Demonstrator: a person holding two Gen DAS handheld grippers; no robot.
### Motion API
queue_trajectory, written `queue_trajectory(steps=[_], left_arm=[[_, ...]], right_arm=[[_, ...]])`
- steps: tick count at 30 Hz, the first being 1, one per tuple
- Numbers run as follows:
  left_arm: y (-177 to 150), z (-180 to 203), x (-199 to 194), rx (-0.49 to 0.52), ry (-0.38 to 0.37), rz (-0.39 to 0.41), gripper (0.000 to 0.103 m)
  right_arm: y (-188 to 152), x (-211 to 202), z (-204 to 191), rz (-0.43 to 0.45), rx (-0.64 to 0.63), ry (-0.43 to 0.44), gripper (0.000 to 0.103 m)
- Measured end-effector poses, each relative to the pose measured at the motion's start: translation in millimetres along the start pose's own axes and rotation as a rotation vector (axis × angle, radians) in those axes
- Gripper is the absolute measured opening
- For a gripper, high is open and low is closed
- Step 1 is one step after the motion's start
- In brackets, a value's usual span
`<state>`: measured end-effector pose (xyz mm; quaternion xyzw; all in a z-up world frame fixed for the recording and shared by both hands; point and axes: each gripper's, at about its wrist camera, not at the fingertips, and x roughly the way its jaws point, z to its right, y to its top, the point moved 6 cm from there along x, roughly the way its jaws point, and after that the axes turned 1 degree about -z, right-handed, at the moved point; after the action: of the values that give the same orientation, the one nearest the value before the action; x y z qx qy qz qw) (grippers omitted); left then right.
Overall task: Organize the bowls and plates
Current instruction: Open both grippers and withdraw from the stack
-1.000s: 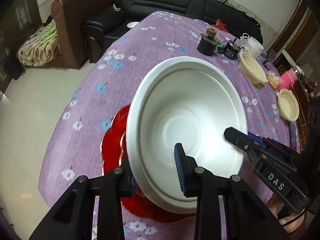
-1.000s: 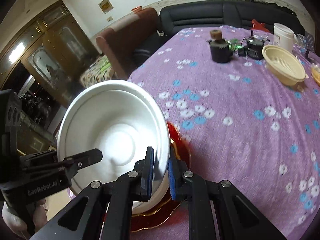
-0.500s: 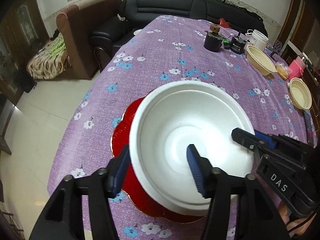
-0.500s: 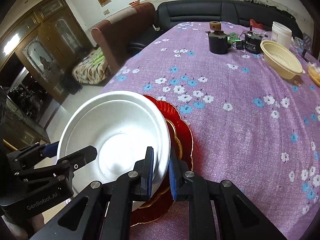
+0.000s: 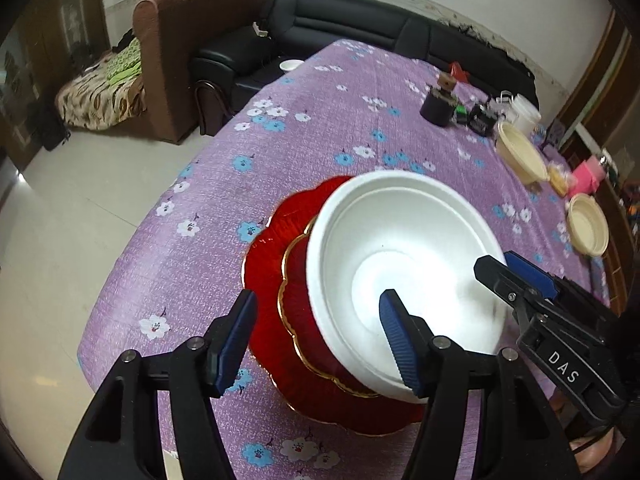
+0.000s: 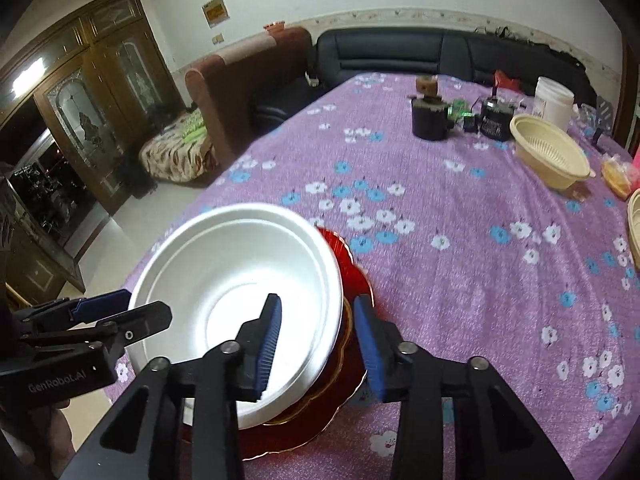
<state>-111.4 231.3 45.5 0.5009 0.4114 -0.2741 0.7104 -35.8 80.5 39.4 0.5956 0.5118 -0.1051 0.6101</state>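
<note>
Tools first: your left tool [image 5: 316, 344] and right tool [image 6: 316, 336] both stand spread now, each straddling the rim of the white foam bowl [image 5: 404, 276] without pinching it; half a second ago the right one was still clamped on that rim. The bowl has come down from its tilted carry and sits on the red gold-edged plates [image 5: 288, 280], pushed toward one side of the stack and not centred. That placement looks done, so you can back both tools off. Farther across the purple flowered desk [image 5: 320, 128] wait a cream colander [image 6: 550, 152] and a cream bowl [image 5: 588, 230].
</note>
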Motion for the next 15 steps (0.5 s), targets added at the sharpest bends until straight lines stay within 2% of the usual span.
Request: queue_trajectory(steps=[7, 12, 15], left_arm=[[1.9, 10.3, -29.7, -0.023, -0.024, 0.093, 0.068], [3.6, 39.8, -50.9, 0.054, -0.030, 0.157, 0.076], [3.6, 65.0, -55.3, 0.103, -0.053, 0.165, 0.078]], right_arm=[[2.3, -22.7, 15.1, 0.077, 0.005, -0.012, 0.055], [0.5, -41.0, 42.6, 0.108, 0.022, -0.044, 0.058], [-1.9, -50.9, 67.7, 0.115, 0.054, -0.069, 0.061]])
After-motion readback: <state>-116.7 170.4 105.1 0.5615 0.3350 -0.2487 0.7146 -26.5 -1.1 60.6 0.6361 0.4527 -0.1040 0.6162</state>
